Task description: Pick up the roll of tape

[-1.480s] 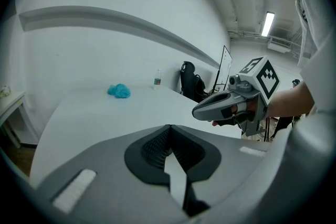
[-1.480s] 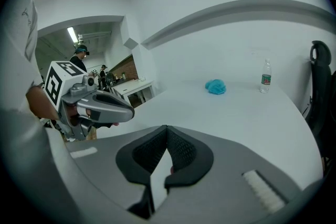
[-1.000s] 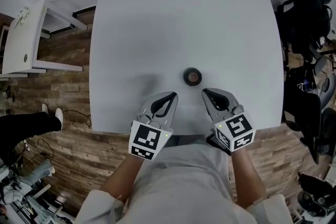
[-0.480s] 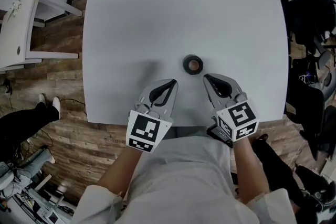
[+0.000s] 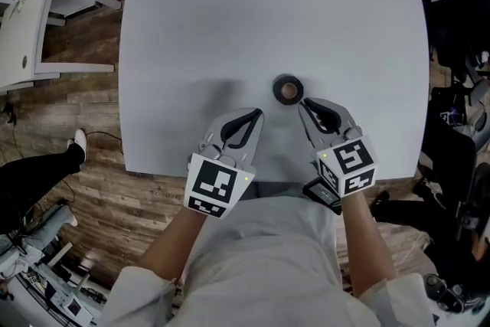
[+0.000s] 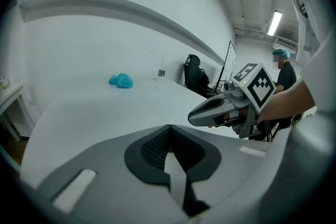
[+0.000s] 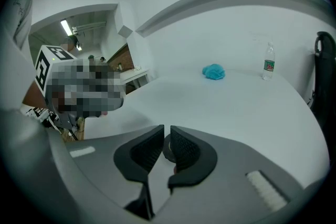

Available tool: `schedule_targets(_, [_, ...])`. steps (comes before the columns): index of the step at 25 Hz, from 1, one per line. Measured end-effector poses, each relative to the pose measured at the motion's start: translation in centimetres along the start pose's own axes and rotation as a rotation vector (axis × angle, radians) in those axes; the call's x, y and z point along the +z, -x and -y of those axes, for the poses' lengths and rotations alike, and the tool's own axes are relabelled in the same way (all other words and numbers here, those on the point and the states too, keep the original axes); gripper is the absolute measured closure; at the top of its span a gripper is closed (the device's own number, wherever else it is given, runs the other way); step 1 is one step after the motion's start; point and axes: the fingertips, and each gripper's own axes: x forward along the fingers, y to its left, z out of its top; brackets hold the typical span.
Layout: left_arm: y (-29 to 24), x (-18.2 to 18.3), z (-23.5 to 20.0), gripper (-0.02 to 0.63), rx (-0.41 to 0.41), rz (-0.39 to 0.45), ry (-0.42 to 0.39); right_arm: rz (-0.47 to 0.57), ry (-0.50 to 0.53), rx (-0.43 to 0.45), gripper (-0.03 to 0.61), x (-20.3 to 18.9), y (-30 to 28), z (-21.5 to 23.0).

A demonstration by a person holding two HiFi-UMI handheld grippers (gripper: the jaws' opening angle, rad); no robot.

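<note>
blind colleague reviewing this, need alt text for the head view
A dark roll of tape lies on a white table, with the right tongs pointing at it from close by, jaws just cracking open, nothing between them. The left tongs sit shut alongside.

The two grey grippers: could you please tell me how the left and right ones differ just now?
The grey left gripper has its jaws together; on the grey right gripper they stand a slit apart, having just been opening, with nothing between them. The right gripper's tip is close to the black roll of tape; the left gripper's is farther off. Both are empty, above the white table.
</note>
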Motion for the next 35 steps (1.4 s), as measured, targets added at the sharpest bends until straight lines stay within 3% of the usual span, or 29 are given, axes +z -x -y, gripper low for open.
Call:
schedule_targets(12, [-0.3,-1.5,-1.2,0.594,0.007,-0.028,0.027,-0.079,0.020,-0.008,0.466,-2.1,-3.3,1.0])
schedule_targets(27, [-0.6,-2.9,-2.2,0.594,0.029,-0.052,0.058,-0.183,0.070,0.009,0.249,-4.7,-6.3,1.1])
schedule_targets(35, [-0.6,-3.6,-2.6,0.594,0.041,-0.064,0.076,-0.215,0.068,0.009,0.222,-5.7,-7.4,1.4])
